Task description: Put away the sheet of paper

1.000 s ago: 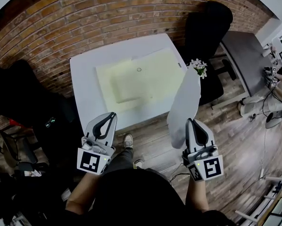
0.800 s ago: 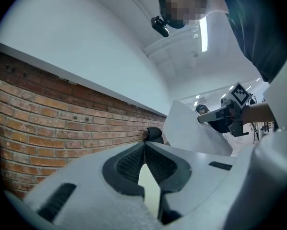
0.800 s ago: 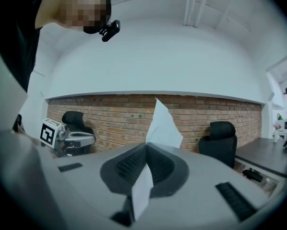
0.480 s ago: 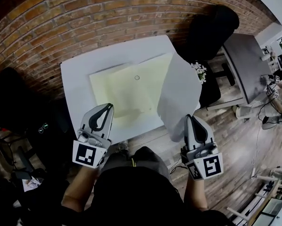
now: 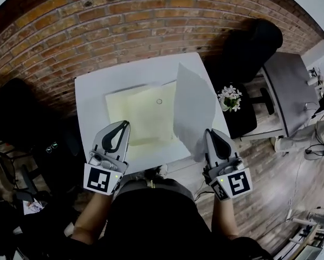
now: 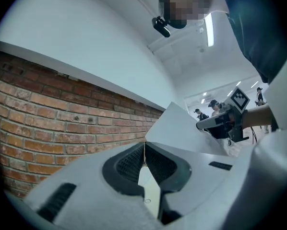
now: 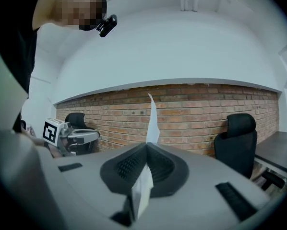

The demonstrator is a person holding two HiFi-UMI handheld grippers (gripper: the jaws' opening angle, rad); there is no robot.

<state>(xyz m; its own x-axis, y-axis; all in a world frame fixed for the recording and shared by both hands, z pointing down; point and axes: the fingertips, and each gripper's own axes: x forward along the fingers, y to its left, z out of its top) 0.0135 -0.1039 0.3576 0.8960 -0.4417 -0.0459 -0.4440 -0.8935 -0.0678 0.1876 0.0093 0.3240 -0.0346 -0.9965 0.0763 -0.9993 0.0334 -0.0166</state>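
Head view: right hand-held gripper [image 5: 212,137] is pinching the sheet [image 5: 192,110] by its near edge. The sheet is standing almost upright over the right half of the bench [image 5: 97,85], above the right edge of the folder [image 5: 143,115]. The folder is pale yellow and looks like a folder, but I can't confirm that. It's lying flat mid-bench, and I can't tell whether a cover is open. Left hand-held gripper [image 5: 123,128] is hovering over the front-left edge.

Left gripper view: jaws are pressing together at the tips with nothing between them. The sheet [image 6: 182,131] and the right gripper [image 6: 222,123] are showing beyond, to the right.

Right gripper view: jaws are clamping the sheet [image 7: 152,121]. Its edge is sticking up past the tips with a slight curl.

My read: the step in hand is laying the sheet onto or into the folder.
- Tip the far edge down first.
- Keep the pinch firm until the sheet is lying flat and square to the folder's edges.
- Use the left gripper to pin the folder so it isn't sliding.
- Go slowly, since a single-point grip creases paper easily.
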